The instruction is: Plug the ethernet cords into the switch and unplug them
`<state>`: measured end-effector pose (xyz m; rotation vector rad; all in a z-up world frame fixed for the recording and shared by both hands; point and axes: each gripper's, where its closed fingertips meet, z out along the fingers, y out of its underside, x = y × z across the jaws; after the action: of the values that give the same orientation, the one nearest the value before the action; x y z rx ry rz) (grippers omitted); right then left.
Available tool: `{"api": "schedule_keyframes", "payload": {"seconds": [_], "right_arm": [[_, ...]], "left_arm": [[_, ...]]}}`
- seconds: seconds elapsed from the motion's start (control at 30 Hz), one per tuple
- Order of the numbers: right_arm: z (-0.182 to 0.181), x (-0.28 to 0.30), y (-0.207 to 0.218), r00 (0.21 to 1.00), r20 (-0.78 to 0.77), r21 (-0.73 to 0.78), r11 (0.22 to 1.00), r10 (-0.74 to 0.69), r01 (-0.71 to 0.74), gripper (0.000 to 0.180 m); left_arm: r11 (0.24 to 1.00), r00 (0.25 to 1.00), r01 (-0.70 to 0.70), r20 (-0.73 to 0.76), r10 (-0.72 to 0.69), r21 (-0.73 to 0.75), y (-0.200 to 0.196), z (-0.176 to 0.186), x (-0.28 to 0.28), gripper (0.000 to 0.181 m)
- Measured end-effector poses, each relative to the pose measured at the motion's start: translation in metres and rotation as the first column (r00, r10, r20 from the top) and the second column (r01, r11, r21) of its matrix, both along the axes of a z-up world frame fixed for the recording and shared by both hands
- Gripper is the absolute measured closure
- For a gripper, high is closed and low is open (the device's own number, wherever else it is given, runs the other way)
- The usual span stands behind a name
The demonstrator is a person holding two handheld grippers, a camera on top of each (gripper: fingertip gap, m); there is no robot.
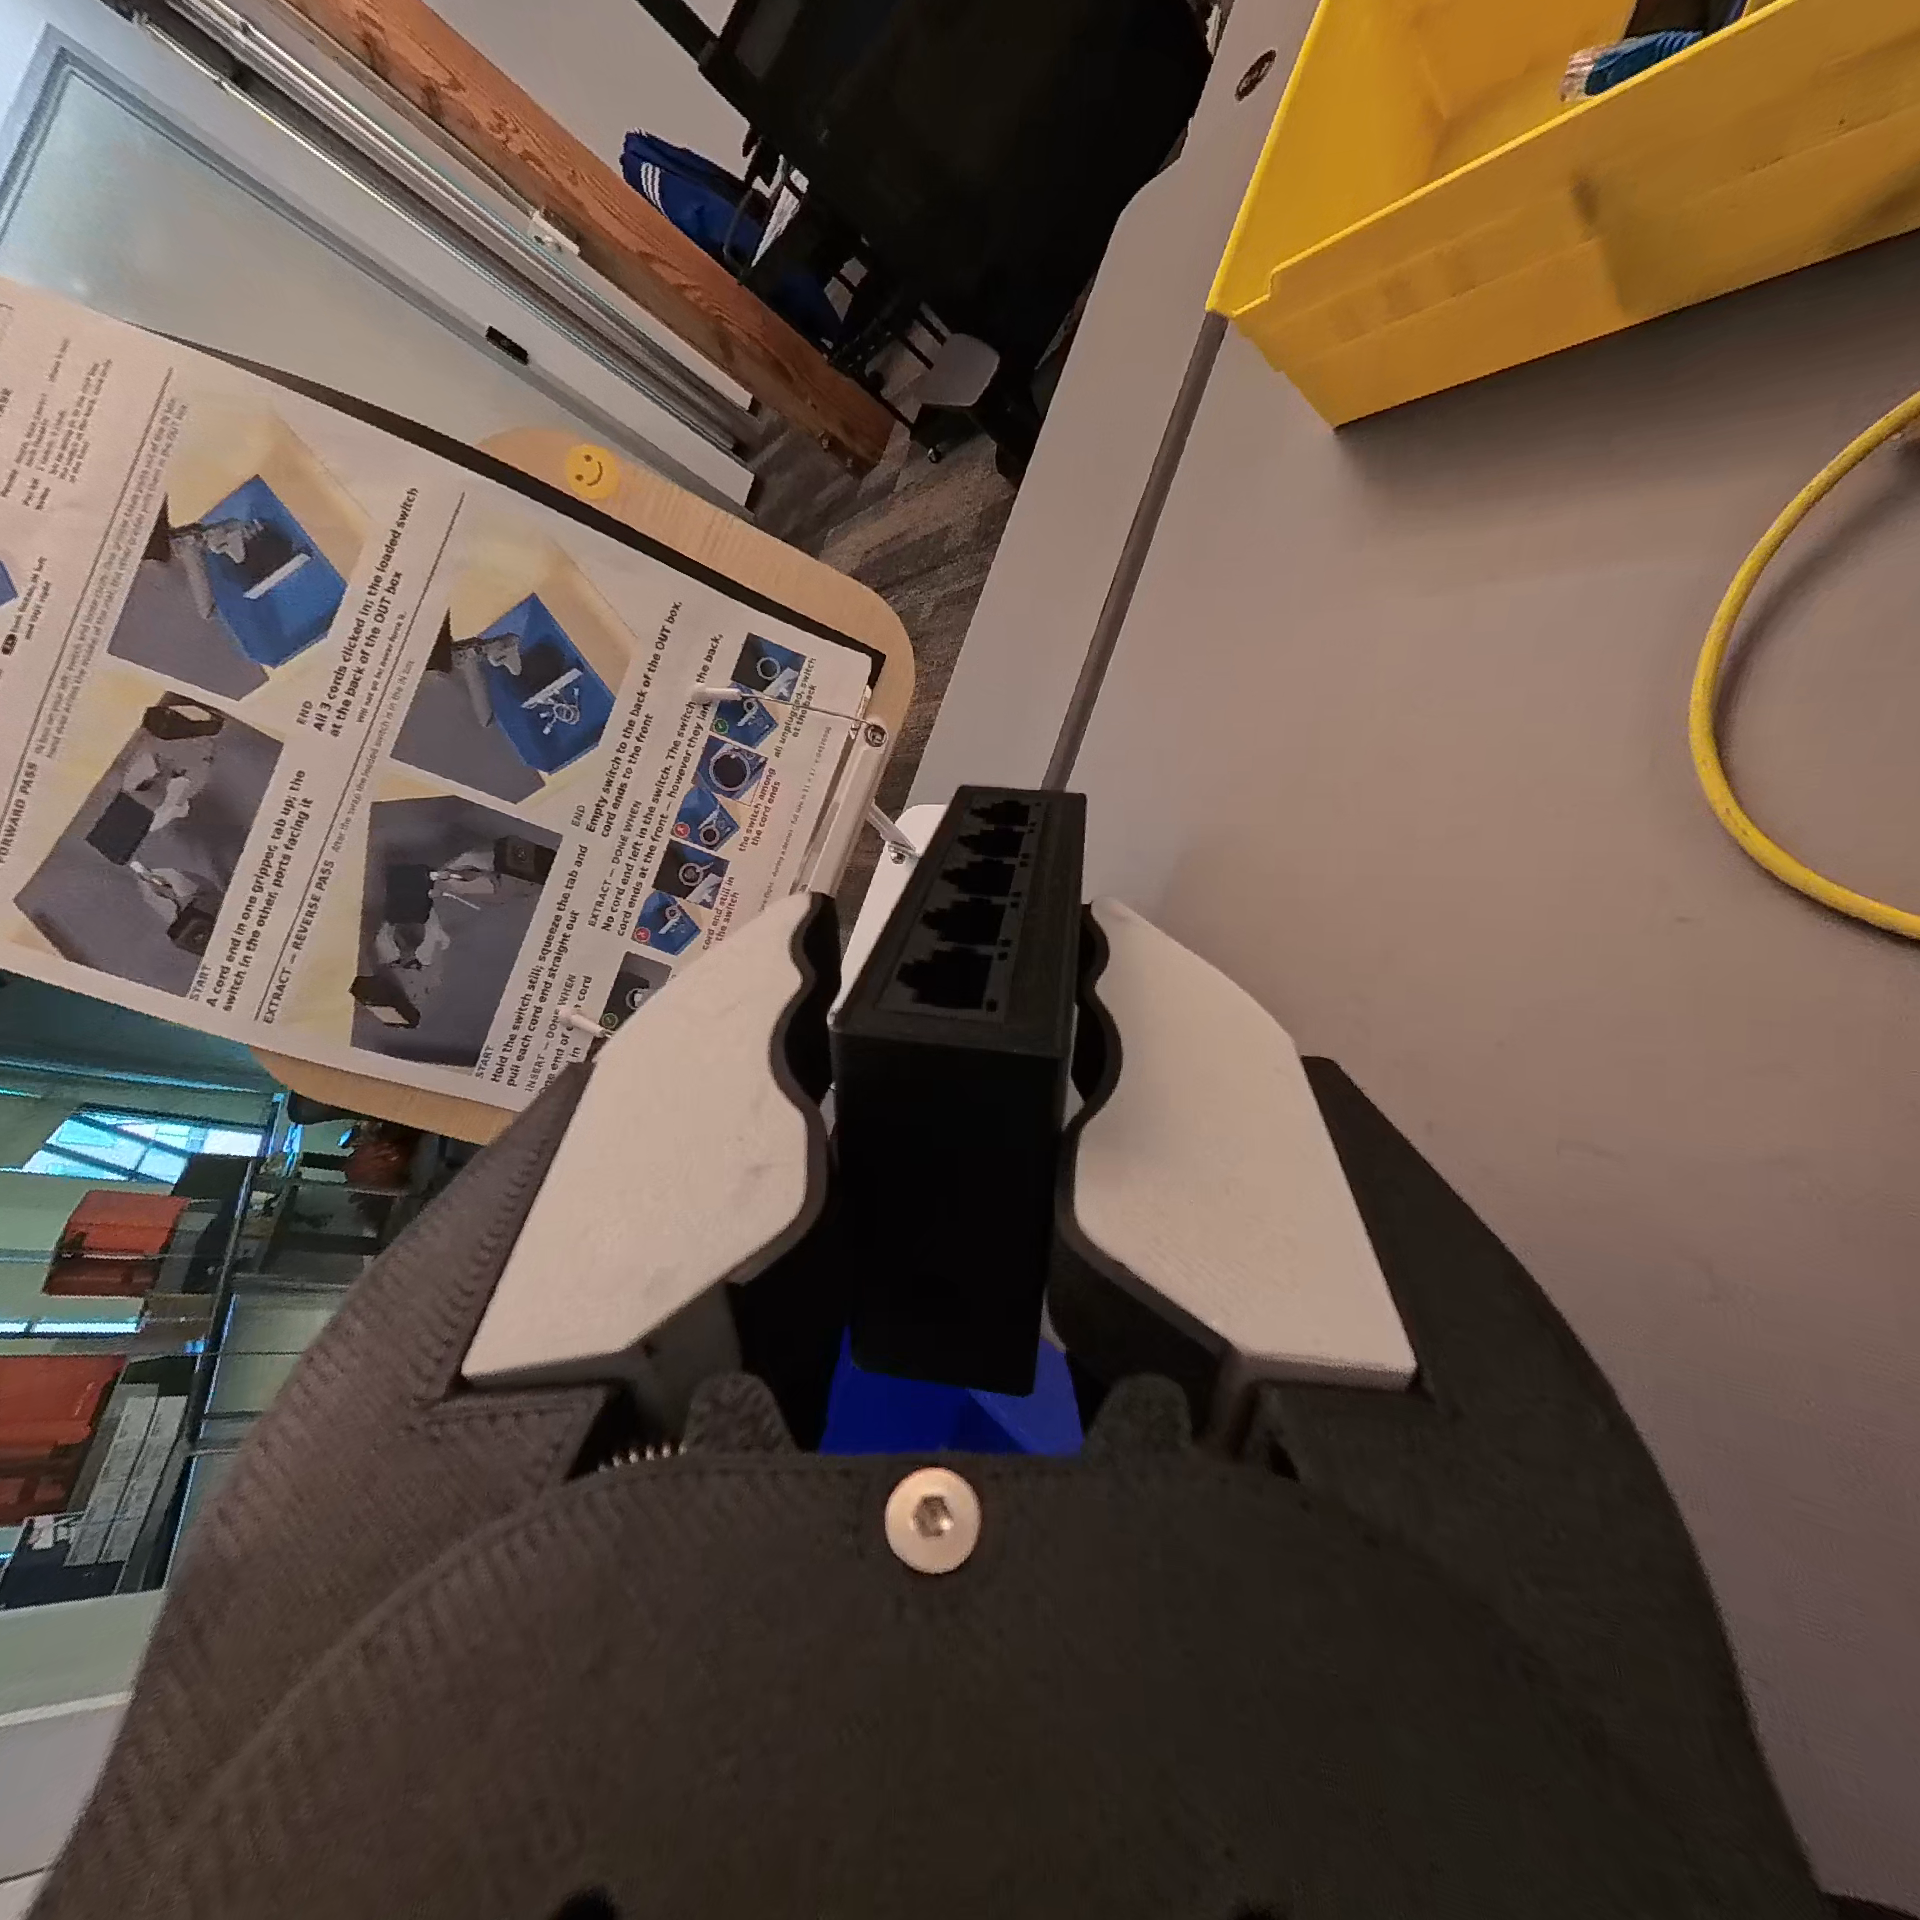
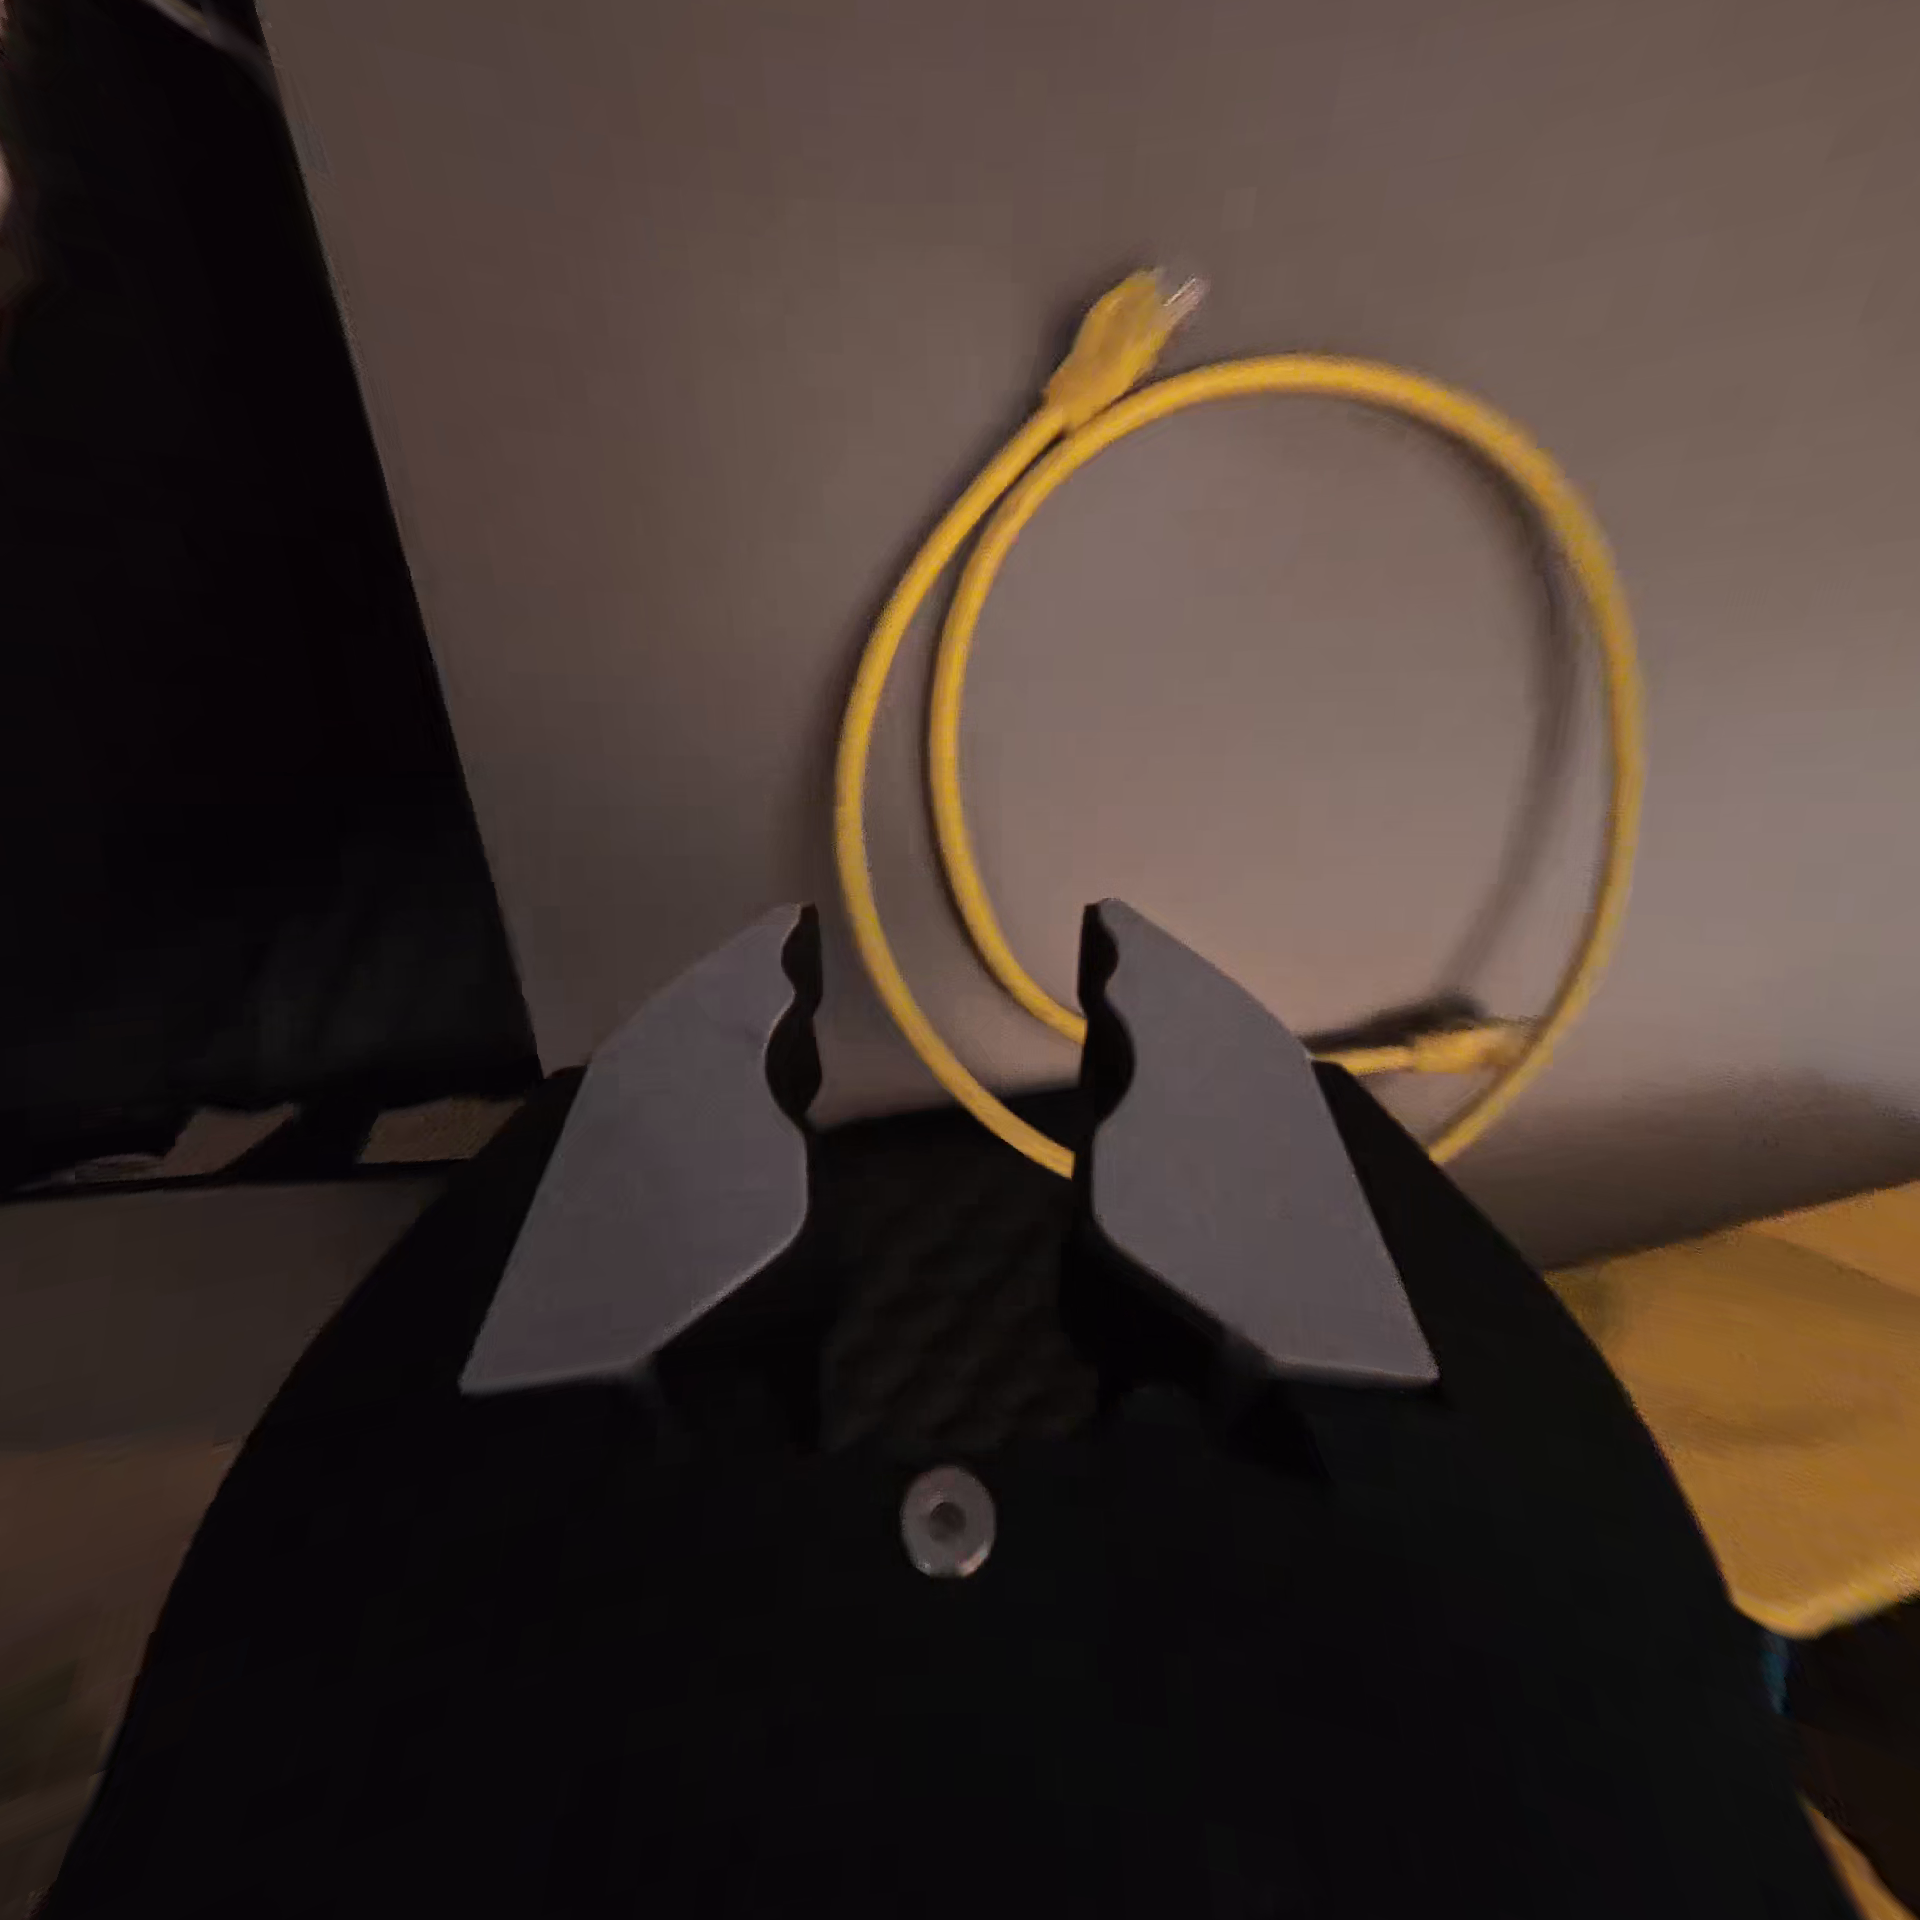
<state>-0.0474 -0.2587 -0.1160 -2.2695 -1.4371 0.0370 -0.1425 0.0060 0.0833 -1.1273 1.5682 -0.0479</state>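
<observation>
Switch (image 1: 961, 997) clamped in left hand-held gripper (image 1: 956, 935), ports up

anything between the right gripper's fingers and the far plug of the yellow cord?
Only the yellow cord's own loop on bare grey table, per the right wrist view. The right gripper is open.

Left gripper (image 1: 956, 925) was full: black switch (image 1: 961, 1029) wedged between its fingers, no gap either side. Grey table (image 1: 1455, 1039) to its right lay bare up to the yellow cord (image 1: 1725, 727). Yellow bin (image 1: 1558, 229) blocked the far corner; instruction board (image 1: 416, 727) walled off the left. Right gripper (image 2: 951, 935) stood apart with free room between its fingers, the cord's loop (image 2: 1236, 748) lying flat just ahead, bare table inside the loop and beyond.
</observation>
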Motion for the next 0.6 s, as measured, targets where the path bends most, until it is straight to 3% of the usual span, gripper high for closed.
{"api": "schedule_keyframes", "payload": {"seconds": [0.2,0.3,0.4,0.5,0.6], "right_arm": [[-0.041,-0.005,0.006,1.0,0.016,-0.158,0.987,0.014,-0.012,0.136],[-0.042,-0.01,0.013,1.0,-0.022,-0.2,0.98,0.009,-0.013,0.169],[-0.042,-0.016,0.029,0.999,-0.039,-0.177,0.984,-0.028,0.02,0.172],[-0.029,-0.04,0.039,0.978,-0.202,-0.195,0.981,-0.055,0.015,0.173],[0.026,-0.064,0.054,0.831,-0.547,-0.202,0.979,-0.101,-0.013,0.173]], "left_arm": [[1.0,1.0,-0.001,-0.021,0.001,0.011,-0.002,-0.003,0.002,0.138],[1.0,1.0,0.001,-0.015,-0.001,0.008,-0.002,-0.002,0.001,0.138],[1.0,1.0,-0.003,-0.006,0.003,0.003,0.002,-0.001,0.0,0.138],[1.0,1.0,-0.014,-0.001,0.014,0.0,0.005,0.0,-0.004,0.138],[1.0,1.0,-0.024,0.018,0.024,-0.003,0.008,0.004,-0.009,0.138]]}}
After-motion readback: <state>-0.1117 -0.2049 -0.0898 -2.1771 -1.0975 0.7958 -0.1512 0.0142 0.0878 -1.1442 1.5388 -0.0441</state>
